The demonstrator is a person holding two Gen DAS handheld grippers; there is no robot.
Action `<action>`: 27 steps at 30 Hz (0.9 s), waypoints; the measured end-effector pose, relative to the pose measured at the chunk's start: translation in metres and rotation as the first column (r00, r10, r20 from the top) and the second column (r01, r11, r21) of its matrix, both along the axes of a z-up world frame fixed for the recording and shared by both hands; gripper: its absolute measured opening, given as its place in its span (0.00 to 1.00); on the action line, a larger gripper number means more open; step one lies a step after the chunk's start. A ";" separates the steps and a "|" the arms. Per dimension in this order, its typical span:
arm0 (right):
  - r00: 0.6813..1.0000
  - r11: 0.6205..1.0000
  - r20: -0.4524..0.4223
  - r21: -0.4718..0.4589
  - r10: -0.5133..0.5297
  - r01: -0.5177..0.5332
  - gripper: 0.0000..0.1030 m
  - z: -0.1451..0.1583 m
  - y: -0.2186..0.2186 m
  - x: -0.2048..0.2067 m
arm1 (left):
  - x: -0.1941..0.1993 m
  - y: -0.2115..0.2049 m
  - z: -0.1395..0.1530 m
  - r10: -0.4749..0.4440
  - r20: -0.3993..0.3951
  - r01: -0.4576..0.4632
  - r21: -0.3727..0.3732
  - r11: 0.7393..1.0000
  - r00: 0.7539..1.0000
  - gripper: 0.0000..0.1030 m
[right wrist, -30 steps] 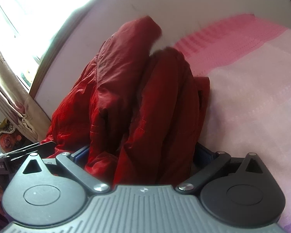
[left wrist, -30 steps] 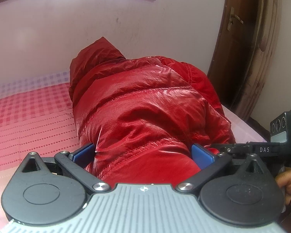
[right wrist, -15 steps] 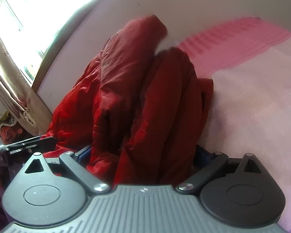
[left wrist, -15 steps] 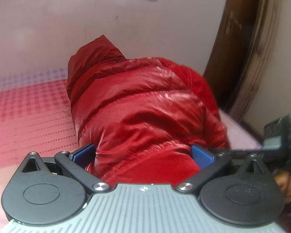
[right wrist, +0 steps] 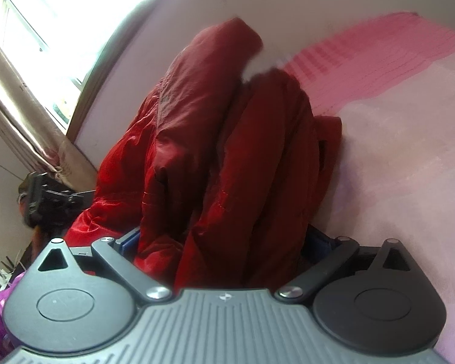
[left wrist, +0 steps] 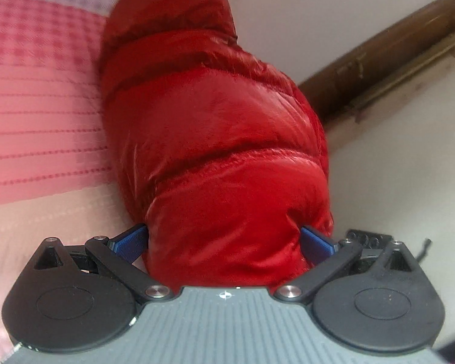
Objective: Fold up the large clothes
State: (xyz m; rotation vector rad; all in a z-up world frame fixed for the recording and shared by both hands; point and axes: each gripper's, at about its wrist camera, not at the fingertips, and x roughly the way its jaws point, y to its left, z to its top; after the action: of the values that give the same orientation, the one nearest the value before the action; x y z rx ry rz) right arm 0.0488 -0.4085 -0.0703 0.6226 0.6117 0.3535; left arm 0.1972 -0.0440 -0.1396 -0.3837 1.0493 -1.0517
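Note:
A shiny red puffer jacket point(left wrist: 215, 127) hangs bunched over a bed with a pink sheet point(left wrist: 36, 115). My left gripper point(left wrist: 224, 239) is shut on a thick bundle of the jacket; its blue pads point(left wrist: 130, 239) press the fabric from both sides. In the right wrist view the same jacket point(right wrist: 227, 151) hangs in dark red folds. My right gripper point(right wrist: 224, 242) is shut on its lower edge, with the fingertips mostly hidden by cloth. The left gripper's body point(right wrist: 45, 200) shows at the left of that view.
The pink bedsheet point(right wrist: 394, 151) spreads to the right in the right wrist view. A plain wall, a bright window point(right wrist: 45, 30) with a curtain and a brown wooden door frame point(left wrist: 379, 57) surround the bed.
Both grippers have lifted and tilted with the jacket still held. The left wrist view has rolled, so the door frame now slants and the bed sits upper left. The jacket hangs more bunched.

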 end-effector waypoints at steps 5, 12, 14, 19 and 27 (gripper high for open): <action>0.999 0.997 -0.038 0.072 0.027 -0.024 1.00 0.000 -0.009 0.018 | 0.008 -0.008 -0.007 -0.035 -0.044 0.034 -0.005 0.999 0.998 1.00; 1.000 1.000 0.016 -0.027 0.010 -0.010 0.82 0.006 0.010 0.022 | -0.028 -0.020 0.007 0.119 0.118 -0.128 0.072 0.989 0.986 0.97; 0.998 0.995 0.057 -0.101 0.008 -0.003 0.68 0.018 0.019 0.015 | -0.041 -0.021 0.012 0.164 0.165 -0.178 0.074 0.981 0.972 0.93; 0.994 0.981 0.113 -0.193 0.009 0.012 0.56 0.031 0.039 0.003 | -0.072 -0.027 0.028 0.233 0.301 -0.267 0.075 0.961 0.925 0.85; 0.976 0.977 0.208 -0.213 0.058 -0.013 0.53 0.048 0.084 -0.003 | -0.096 0.002 0.054 0.324 0.399 -0.372 0.047 0.927 0.858 0.85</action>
State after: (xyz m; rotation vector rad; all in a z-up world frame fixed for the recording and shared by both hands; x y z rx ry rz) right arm 0.0455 -0.3242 -0.0220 0.3642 0.4467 0.3779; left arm 0.1008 -0.0417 -0.0853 -0.2404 0.6528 -0.6918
